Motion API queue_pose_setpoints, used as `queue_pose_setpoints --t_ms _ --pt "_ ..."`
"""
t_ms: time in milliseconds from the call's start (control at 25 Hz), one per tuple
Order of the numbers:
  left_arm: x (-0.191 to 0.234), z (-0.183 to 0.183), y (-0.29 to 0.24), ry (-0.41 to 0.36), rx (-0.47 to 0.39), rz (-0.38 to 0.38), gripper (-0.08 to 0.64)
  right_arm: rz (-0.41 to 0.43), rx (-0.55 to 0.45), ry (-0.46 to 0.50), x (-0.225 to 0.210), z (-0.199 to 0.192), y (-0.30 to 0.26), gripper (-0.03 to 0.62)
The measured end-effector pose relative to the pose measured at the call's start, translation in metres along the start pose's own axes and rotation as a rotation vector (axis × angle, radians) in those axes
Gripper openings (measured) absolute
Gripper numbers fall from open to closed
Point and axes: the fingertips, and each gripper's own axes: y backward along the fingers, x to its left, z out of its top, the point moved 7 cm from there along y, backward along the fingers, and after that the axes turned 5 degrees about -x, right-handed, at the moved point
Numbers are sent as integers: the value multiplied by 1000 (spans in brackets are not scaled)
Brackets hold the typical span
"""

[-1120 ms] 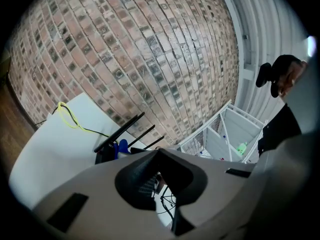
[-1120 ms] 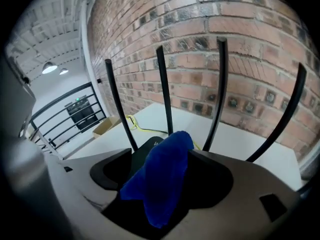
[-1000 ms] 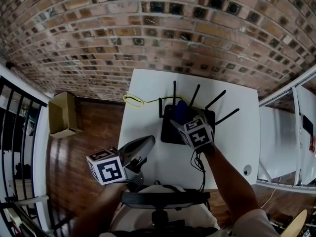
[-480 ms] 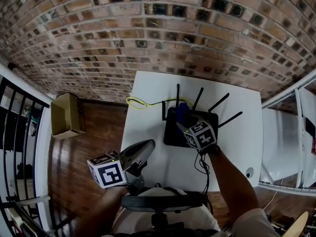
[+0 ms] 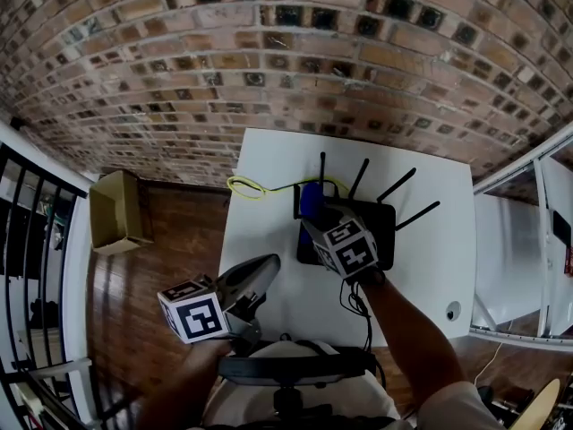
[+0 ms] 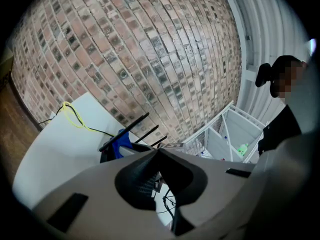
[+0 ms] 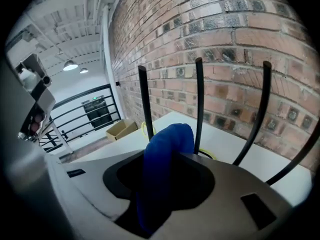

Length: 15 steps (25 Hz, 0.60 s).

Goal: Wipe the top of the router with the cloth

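cloth [image 7: 167,139]: pinched in right tongs [image 5: 315,222], just closing | left tongs [image 6: 159,151] together, empty

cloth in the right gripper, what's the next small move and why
Probably drag the blue cloth rightward across the router top: the right gripper has just been closing its fingers on the cloth, which is at the router's left rear, with most of the top to its right.
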Motion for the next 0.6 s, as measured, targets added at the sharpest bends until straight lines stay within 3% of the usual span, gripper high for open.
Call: queue_pose_setpoints --t_ms 120,360,600 --pt "0 0 0 0 1 -4 8 6 64 -48 4 -9 -12 156" --pt "0 -2 3 3 3 -2 8 -9 92 -305 -10 -32 -19 156" --pt "-4 -7 0 -2 12 -11 8 -57 103 -364 -22 -36 -12 156"
